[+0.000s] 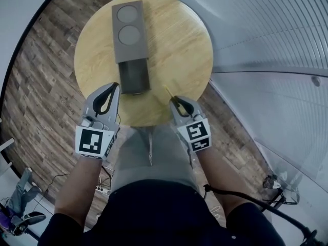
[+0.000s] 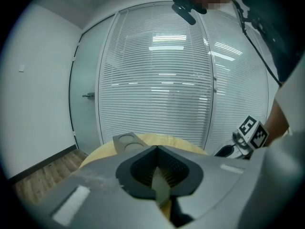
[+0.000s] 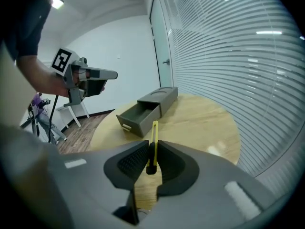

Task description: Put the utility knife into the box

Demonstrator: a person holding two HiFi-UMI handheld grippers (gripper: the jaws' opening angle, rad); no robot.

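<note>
Round wooden table (image 1: 189,45) fills the upper middle of the head view, w/ plank floor around it. On it we've got the grey box (image 1: 129,32) running top to centre, its drawer (image 1: 134,75) pulled out toward the bottom of the frame and open. Left gripper (image 1: 111,90) sits lower left, tip right by the drawer's front edge. In the left gripper view its jaws are clenched tip to tip w/ nothing in them. Right gripper (image 1: 176,100) is lower centre-right at the table's near edge, jaws grasping the yellow utility knife (image 3: 154,137). The knife pokes out past the pads, pointing up-left, just right of the drawer and not in the box.
</note>
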